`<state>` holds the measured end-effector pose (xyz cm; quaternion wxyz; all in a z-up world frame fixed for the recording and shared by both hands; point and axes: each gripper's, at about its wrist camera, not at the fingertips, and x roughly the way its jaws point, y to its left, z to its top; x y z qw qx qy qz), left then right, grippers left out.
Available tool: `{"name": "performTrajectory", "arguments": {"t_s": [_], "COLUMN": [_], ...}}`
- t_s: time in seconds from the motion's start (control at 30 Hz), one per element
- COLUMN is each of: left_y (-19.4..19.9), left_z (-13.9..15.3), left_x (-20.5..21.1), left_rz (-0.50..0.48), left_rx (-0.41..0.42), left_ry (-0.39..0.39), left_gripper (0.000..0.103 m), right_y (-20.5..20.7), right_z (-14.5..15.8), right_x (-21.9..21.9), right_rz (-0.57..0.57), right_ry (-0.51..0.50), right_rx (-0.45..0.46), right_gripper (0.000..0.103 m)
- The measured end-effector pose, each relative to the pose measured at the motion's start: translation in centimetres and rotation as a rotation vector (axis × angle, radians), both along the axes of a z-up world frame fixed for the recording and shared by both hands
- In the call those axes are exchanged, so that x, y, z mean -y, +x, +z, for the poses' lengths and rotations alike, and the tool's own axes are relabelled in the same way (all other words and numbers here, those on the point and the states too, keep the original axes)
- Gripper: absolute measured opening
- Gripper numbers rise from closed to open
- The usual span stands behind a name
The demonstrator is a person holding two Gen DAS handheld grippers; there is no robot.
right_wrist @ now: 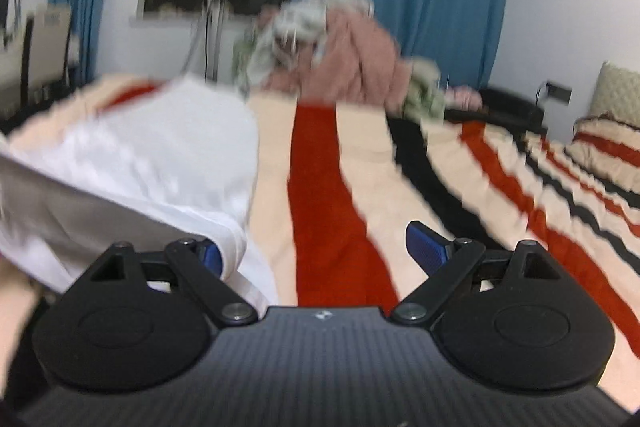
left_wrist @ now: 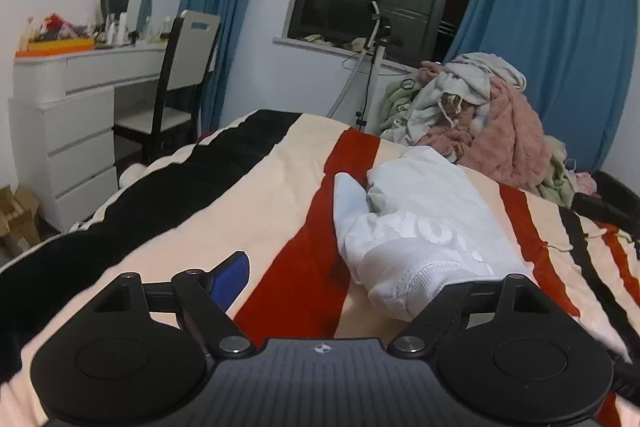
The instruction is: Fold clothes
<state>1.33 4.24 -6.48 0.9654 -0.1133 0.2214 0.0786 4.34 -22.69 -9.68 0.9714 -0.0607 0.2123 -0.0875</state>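
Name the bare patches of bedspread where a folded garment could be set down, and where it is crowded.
Free: the striped bedspread between its black edge band and the white garment, and right of that garment in the right wrist view. Crowded: the clothes pile near the curtain.

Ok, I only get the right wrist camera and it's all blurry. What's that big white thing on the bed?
Observer: A white garment. The left wrist view shows it sharply, with white lettering printed on it.
Operator: Is the other gripper grabbing it?
Observer: No. The left gripper is open, and the garment's ribbed edge drapes over one of its fingers.
Operator: What's way over on the left of the room?
Observer: A white dressing table with drawers stands against the wall there.
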Motion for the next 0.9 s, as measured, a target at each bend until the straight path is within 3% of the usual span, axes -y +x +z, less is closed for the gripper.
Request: {"name": "performTrajectory", "arguments": {"t_s": [0.13,0.23,0.33,0.47,0.67,0.9], "left_y": [-2.2,-3.5,-6.0,-9.0,-12.5,-14.7], "left_z": [1.3,2.2,3.7,7.8,18.9,37.9], "left_x": [-0.2,-0.3,-1.0,-1.8,-2.2,-1.7], "left_rz": [0.008,0.023,0.047,0.067,0.066,0.072], "left_rx": [0.042,0.084,0.165,0.29,0.46,0.651], "left_ry": [0.028,0.031,-0.009,-0.04,-0.051,0.031], "left_gripper": [0.083,0.083,0.087,0.089,0.091,0.097], "right_y": [-0.6,-3.0,-6.9,-10.4,-13.1,-15.6], "right_z": [-1.0,0.6,3.3,7.4,18.6,36.9], "right_x": [-0.5,-0.7,-0.3,-0.5,-0.1,0.3], "right_rz": [-0.024,-0.076,-0.126,-0.144,-0.1,-0.009], "right_ry": [-0.011,-0.031,0.035,0.075,0.124,0.115], "right_rx": [-0.054,0.053,0.235,0.381,0.517,0.694], "right_gripper": [0.09,0.09,0.09,0.09,0.09,0.09]}}
